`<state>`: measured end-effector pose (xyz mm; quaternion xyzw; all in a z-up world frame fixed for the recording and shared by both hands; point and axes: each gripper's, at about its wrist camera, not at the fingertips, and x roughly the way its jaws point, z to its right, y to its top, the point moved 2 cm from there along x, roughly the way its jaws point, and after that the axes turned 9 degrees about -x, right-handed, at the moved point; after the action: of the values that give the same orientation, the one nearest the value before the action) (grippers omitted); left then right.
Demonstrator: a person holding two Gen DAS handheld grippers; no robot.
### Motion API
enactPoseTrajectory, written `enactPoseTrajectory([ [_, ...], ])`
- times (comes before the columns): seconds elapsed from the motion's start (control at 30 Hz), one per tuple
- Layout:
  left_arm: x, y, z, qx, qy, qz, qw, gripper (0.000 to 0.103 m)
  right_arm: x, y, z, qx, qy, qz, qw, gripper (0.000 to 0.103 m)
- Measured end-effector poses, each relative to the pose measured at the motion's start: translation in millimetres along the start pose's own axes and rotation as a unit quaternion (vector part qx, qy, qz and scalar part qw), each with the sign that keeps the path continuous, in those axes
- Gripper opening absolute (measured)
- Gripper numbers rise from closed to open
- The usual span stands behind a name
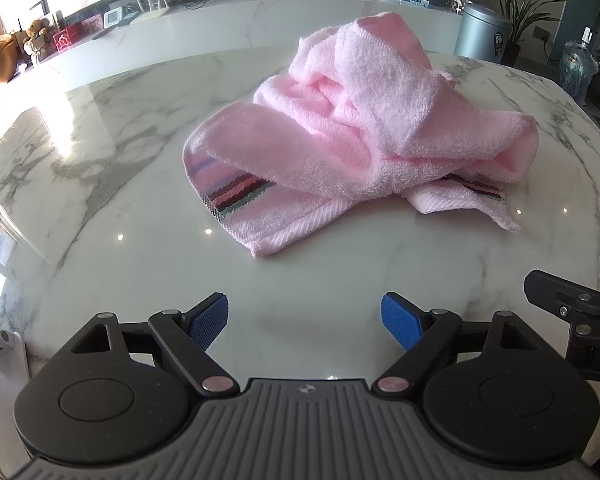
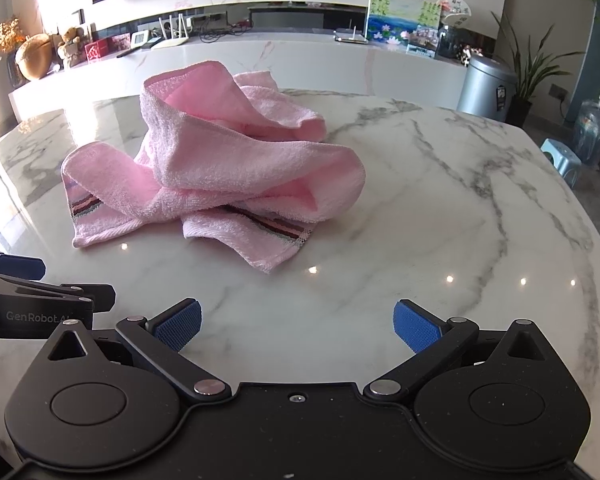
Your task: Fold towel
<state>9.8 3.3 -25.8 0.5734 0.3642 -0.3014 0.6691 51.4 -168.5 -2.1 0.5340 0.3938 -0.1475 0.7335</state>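
Observation:
A pink towel with a striped band lies crumpled in a heap on the white marble table. It also shows in the right wrist view, left of centre. My left gripper is open and empty, held above the table short of the towel's near corner. My right gripper is open and empty, also short of the towel, with the towel ahead and to its left. The right gripper shows at the right edge of the left wrist view; the left gripper shows at the left edge of the right wrist view.
A long marble counter with toys, boxes, cables and a painting runs behind the table. A grey metal bin, potted plants, a water bottle and a small blue stool stand at the far right.

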Motion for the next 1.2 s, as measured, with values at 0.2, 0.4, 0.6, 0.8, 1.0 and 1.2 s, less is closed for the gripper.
enactPoseTrajectory([
  [0.2,0.8,-0.1,0.5,-0.001,0.000,0.000,1.0000,0.084,1.4,0.5,0.2,-0.001,0.001,-0.002,1.000,0.103],
  [0.4,1.4,-0.2,0.7,-0.002,0.000,0.000,1.0000,0.084,2.4,0.2,-0.3,-0.002,0.002,-0.004,1.000,0.103],
  [0.6,1.6,-0.7,0.7,-0.002,-0.001,-0.001,1.0000,0.084,3.3,-0.1,-0.8,-0.004,0.002,-0.005,1.000,0.103],
  [0.8,2.5,-0.9,0.1,-0.004,-0.001,-0.002,1.0000,0.084,3.5,-0.3,-0.6,-0.004,0.003,-0.006,1.000,0.103],
  [1.0,3.1,-0.4,-0.9,-0.005,-0.002,-0.003,1.0000,0.084,4.3,-0.5,-1.9,-0.008,0.005,-0.008,1.000,0.103],
  [1.2,3.1,0.1,-1.2,-0.007,-0.004,-0.003,1.0000,0.084,5.1,-0.5,-1.9,-0.008,0.004,-0.009,1.000,0.102],
])
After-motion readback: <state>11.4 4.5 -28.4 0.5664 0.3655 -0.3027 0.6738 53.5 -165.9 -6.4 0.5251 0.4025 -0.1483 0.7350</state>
